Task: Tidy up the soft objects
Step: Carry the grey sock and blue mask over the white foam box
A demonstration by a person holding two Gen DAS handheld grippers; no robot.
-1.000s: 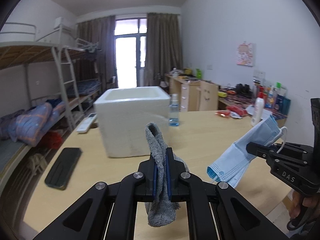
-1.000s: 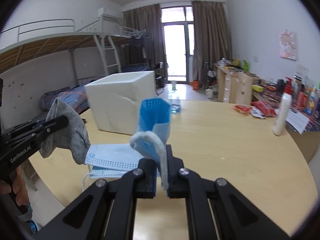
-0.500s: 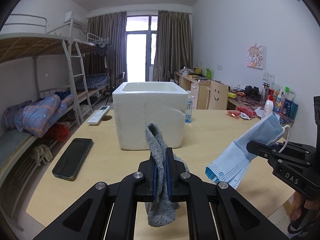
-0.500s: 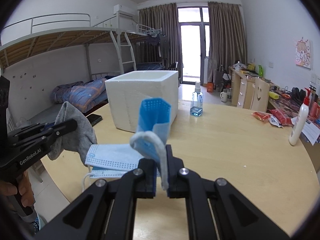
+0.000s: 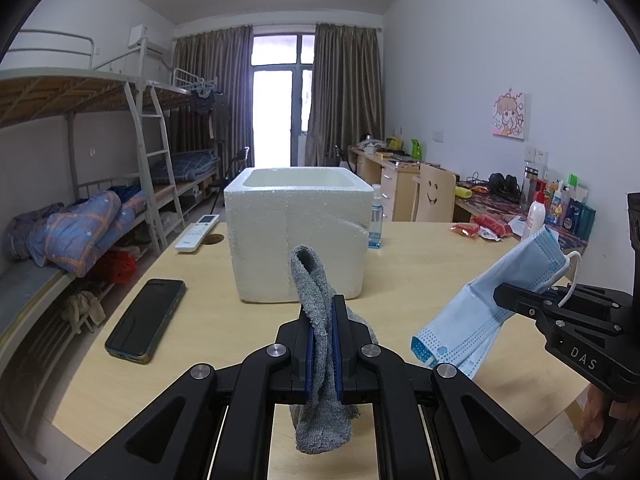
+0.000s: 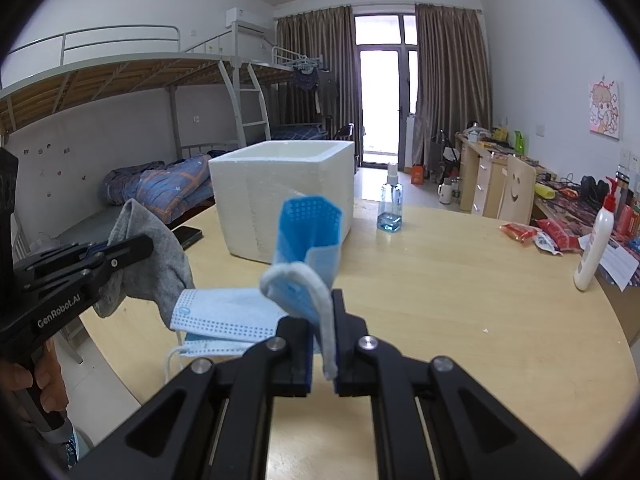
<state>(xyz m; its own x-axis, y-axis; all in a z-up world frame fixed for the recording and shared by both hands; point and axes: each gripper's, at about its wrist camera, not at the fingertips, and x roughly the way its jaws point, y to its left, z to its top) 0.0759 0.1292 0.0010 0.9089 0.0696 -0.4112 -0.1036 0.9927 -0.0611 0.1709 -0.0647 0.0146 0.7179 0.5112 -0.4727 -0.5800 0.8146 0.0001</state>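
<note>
Left wrist: left claw [image 5: 323, 322] clamps grey sock [image 5: 314, 280]; "DAS"-marked right claw [image 5: 505, 295] clamps mask [image 5: 488, 312].

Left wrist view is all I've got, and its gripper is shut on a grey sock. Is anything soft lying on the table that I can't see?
Observer: Yes. The right wrist view shows a loose mask, light blue, lying flat on the table near its front edge.
Operator: Where's my sock relative to it?
Observer: The sock hangs from the left gripper just over that mask's left end. I can't tell whether they touch.
Operator: And the right gripper's hold?
Observer: The right gripper is shut on the folded end of the held mask, which stands up above the gripper.
</note>
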